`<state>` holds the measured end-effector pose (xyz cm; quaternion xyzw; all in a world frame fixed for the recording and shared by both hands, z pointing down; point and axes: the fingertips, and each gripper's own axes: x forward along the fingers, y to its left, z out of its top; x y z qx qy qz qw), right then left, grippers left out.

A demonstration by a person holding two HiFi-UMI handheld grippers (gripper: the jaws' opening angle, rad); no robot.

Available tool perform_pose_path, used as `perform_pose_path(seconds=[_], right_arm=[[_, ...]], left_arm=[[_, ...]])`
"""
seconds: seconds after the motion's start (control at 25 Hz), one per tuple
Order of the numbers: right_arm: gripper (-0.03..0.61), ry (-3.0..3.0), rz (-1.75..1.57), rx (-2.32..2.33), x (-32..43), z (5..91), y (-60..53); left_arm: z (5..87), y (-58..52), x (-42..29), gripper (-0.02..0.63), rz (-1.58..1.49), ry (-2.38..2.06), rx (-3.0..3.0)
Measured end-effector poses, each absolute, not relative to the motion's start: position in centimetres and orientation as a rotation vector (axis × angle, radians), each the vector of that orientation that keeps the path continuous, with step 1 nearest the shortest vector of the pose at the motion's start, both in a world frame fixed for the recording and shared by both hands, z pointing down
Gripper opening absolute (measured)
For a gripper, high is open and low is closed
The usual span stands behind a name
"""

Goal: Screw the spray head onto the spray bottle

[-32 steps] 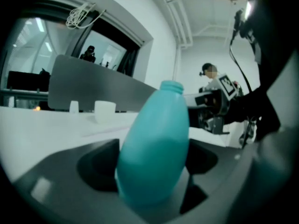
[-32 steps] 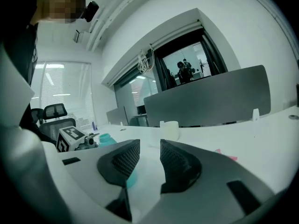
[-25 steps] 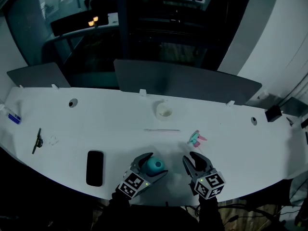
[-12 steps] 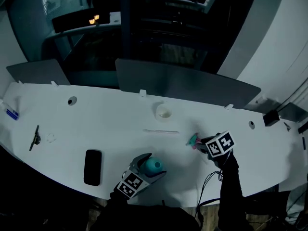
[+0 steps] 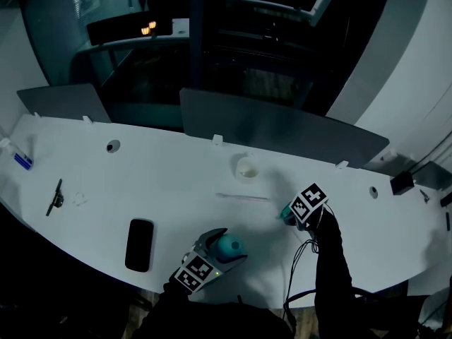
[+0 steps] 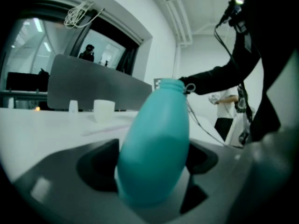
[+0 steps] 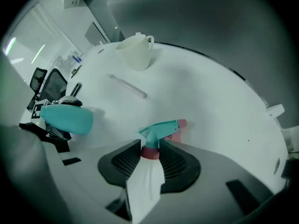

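Observation:
A teal spray bottle with a bare open neck stands at the desk's front edge. My left gripper is shut on its body, jaws wide around it. The spray head, teal with a pink nozzle and a red collar, is to the right on the white desk. My right gripper is shut on that collar, nozzle pointing away from it. In the head view the right gripper reaches in from the right, its marker cube on top. The bottle shows far left in the right gripper view.
A white cup stands behind the work area, with a thin clear stick lying in front of it. A black phone lies left of the bottle. Further left are a black pen and a blue item. Grey divider panels line the desk's back edge.
My right gripper has gone from the front edge beside the bottle out to the spray head and now has it between its jaws. The left gripper and bottle have stayed put.

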<state>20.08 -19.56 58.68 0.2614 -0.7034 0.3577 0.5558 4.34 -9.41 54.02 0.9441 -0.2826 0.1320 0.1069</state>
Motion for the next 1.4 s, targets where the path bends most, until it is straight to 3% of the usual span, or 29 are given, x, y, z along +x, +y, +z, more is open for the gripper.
perform_pose_path(seconds=[0.32, 0.64, 0.8, 0.96, 1.4], right_arm=[[0.130, -1.629, 0.904, 0.438, 17.6, 59.3, -14.8], [0.132, -1.472, 0.688, 0.395, 17.1, 60.9, -12.5], [0.132, -1.702, 0.752, 0.506, 15.9, 59.8, -13.5], [0.132, -2.113, 0.904, 0.760, 14.4, 54.3, -15.8], [0.132, -3.163, 0.463, 0.974, 8.4, 31.6, -12.9]], left_arm=[[54.1, -9.4, 4.2, 0.419, 0.389, -0.833, 2.777], [54.1, -9.5, 4.2, 0.419, 0.390, -0.840, 2.785], [54.1, -9.4, 4.3, 0.419, 0.387, -0.837, 2.781], [54.2, -9.5, 4.2, 0.419, 0.395, -0.834, 2.778], [53.9, -9.9, 4.3, 0.419, 0.376, -0.918, 2.768]])
